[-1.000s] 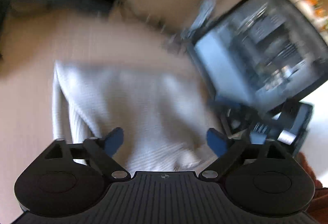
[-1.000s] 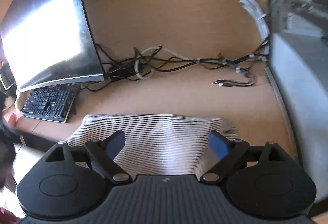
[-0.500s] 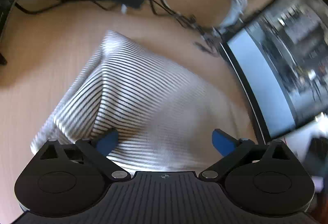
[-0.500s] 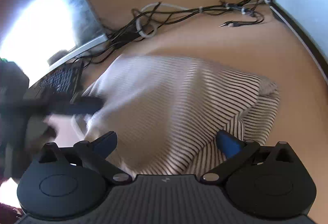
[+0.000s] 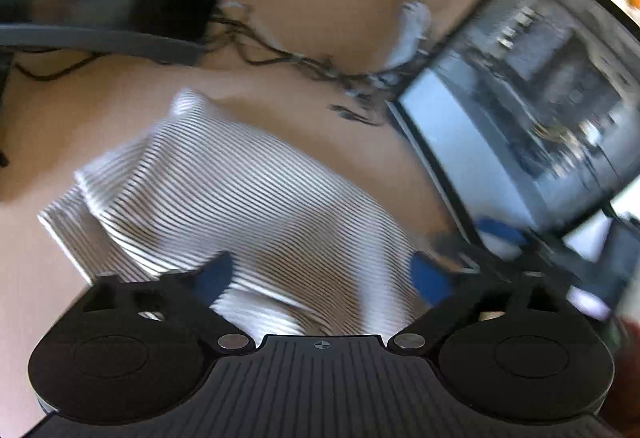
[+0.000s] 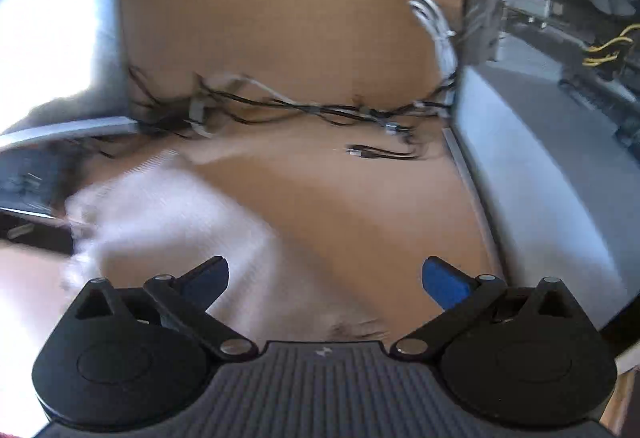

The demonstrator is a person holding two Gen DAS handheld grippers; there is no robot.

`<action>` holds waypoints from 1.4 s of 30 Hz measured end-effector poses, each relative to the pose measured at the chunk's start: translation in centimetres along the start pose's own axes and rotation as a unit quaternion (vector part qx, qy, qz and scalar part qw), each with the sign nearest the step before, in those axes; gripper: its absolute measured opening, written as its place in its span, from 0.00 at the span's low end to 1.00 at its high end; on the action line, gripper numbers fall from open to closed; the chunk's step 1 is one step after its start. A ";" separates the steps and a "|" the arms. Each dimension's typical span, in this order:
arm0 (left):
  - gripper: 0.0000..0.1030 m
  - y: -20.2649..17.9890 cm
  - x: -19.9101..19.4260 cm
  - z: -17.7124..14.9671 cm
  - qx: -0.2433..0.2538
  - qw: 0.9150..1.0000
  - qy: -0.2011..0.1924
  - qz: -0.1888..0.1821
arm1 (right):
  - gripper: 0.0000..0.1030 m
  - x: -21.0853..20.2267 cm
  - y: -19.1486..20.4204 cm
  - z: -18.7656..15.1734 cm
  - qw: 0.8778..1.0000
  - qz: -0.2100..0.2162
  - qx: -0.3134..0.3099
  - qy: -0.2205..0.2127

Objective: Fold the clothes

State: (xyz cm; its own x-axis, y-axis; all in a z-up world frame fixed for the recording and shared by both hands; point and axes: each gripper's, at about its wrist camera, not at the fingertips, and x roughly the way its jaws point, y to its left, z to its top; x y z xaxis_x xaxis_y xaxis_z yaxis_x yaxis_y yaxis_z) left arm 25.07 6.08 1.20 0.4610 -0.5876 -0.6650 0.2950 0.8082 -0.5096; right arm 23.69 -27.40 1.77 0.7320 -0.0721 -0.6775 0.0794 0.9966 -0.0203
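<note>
from the left wrist, the striped shirt (image 5: pixel 248 205) lies bunched on the desk (image 5: pixel 320 13), running from far left down under the left claw (image 5: pixel 320 276), whose jaws are closing over the near edge, not yet pinching it. from the right wrist, the shirt (image 6: pixel 168 226) lies left of the right claw (image 6: pixel 325 276), which gapes wide and empty, so the left hand is nearer.

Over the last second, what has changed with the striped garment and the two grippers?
The striped garment slid left in the right wrist view, leaving bare desk between that gripper's fingers. The left gripper hangs over the cloth, jaws closing, pads not yet pressing. The right gripper stayed wide open and holds nothing. The garment is still a folded bundle on the desk; cables and monitors unmoved.
</note>
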 end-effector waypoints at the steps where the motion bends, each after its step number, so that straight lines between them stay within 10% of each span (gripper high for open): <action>1: 0.68 -0.1 0.4 -0.4 -0.002 1.000 0.014 -0.011 | 1.00 0.8 -0.1 -0.2 1.000 -0.013 -0.008 0.008; 6: 0.67 1.0 3.6 -1.7 -0.002 0.997 0.065 0.029 | 1.00 2.0 1.0 -2.8 0.998 -0.022 -0.039 0.040; 15: 0.70 4.0 4.8 1.2 0.000 0.996 0.039 0.082 | 1.00 -2.1 3.7 -5.3 0.992 0.069 -0.068 0.082; 22: 0.87 1.1 2.7 1.7 0.058 0.997 0.014 0.042 | 1.00 -4.4 3.5 -2.8 0.994 0.085 -0.060 0.043; 27: 0.90 -0.3 1.2 -1.5 0.105 0.993 0.056 -0.015 | 1.00 -3.0 3.5 -3.7 0.993 0.044 -0.089 0.070; 35: 0.91 0.0 1.9 -6.9 0.180 0.975 0.117 0.059 | 1.00 -3.1 4.8 -3.1 0.991 0.028 -0.116 0.055; 42: 0.93 -0.2 -1.4 -3.4 0.127 0.991 0.023 0.016 | 1.00 -0.5 5.9 3.6 0.991 0.031 -0.127 -0.003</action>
State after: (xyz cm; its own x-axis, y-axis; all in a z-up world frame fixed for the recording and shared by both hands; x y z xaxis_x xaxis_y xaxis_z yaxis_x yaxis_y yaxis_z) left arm 21.55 6.67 0.39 0.4361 -0.5580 -0.7060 0.4851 0.8066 -0.3378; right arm 26.21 -21.63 4.62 0.7335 -0.0091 -0.6796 -0.1390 0.9768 -0.1631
